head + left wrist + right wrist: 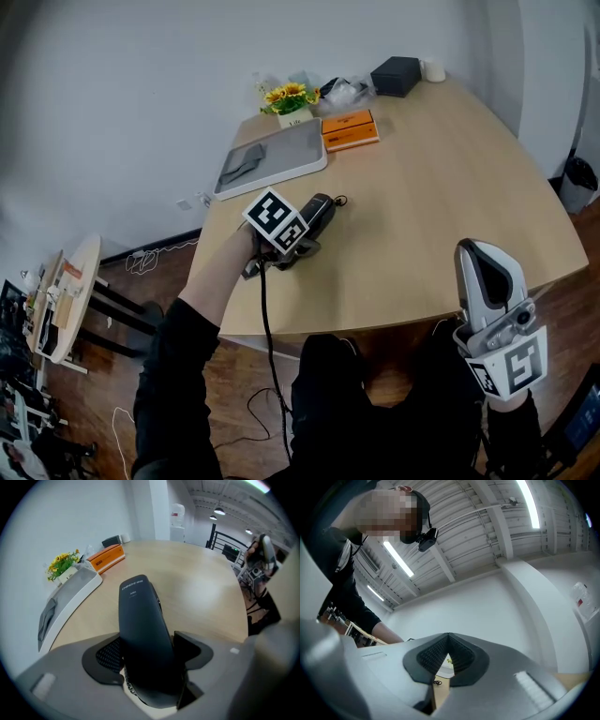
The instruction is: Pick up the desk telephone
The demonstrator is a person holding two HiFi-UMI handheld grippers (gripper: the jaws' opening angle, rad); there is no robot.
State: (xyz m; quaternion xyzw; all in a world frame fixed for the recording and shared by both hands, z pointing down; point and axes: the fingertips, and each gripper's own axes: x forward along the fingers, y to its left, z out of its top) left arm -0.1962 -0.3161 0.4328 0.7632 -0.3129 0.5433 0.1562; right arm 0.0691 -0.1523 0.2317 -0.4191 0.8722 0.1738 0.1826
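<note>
- Reaching forward from a black sleeve, the person's left hand (246, 246) holds the left gripper (302, 234) low over the near left part of the light wooden table (441, 187).
- Its jaws are clamped on the black plastic desk telephone handset (140, 620), one on each flank. The handset's far end points out across the tabletop.
- No view settles whether the handset rests on the table or hangs just above it.
- The right gripper (480, 258) is held off the table by the person's lap and points upward. Its ribbed black pads (433, 656) are pressed together at the tips, with nothing between them.
- A thin black cable (265, 328) hangs from beside the left gripper over the near table edge.
- Pale print (133, 587) sits near the handset's far end, too small to read with confidence.
- The flat orange box (350, 129) and the white pot of yellow flowers (292, 97), at the far side, carry marks that are not legible.
</note>
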